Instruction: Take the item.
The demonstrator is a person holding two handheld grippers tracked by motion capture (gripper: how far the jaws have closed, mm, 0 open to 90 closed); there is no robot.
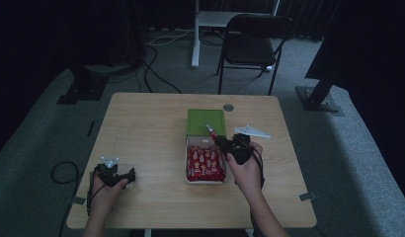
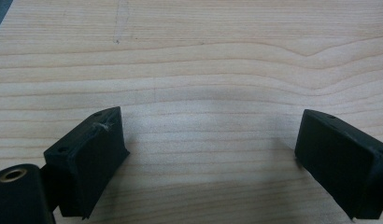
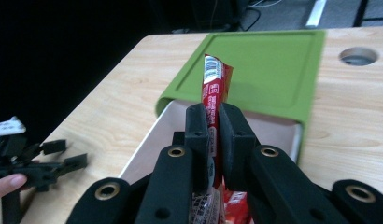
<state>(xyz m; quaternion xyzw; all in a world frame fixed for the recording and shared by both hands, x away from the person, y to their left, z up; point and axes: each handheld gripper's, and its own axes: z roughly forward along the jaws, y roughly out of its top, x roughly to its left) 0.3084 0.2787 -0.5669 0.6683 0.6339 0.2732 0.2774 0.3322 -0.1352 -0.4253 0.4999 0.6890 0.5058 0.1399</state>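
Leftmost, the left gripper (image 1: 129, 174) rests near the table's (image 1: 146, 133) front-left corner, jaws spread wide with nothing between them, bare wood all around it. A broad stretch of open tabletop separates it from the white box (image 1: 186, 163) at the middle, which is packed with red packets (image 1: 204, 163); its green lid (image 1: 205, 122) lies at the far end, partly over the box. Above the box's right side, the right gripper (image 3: 214, 133) is clamped on one red stick packet (image 3: 215, 81), held lifted and pointing toward the lid. Further right, clear wood runs to the table's edge.
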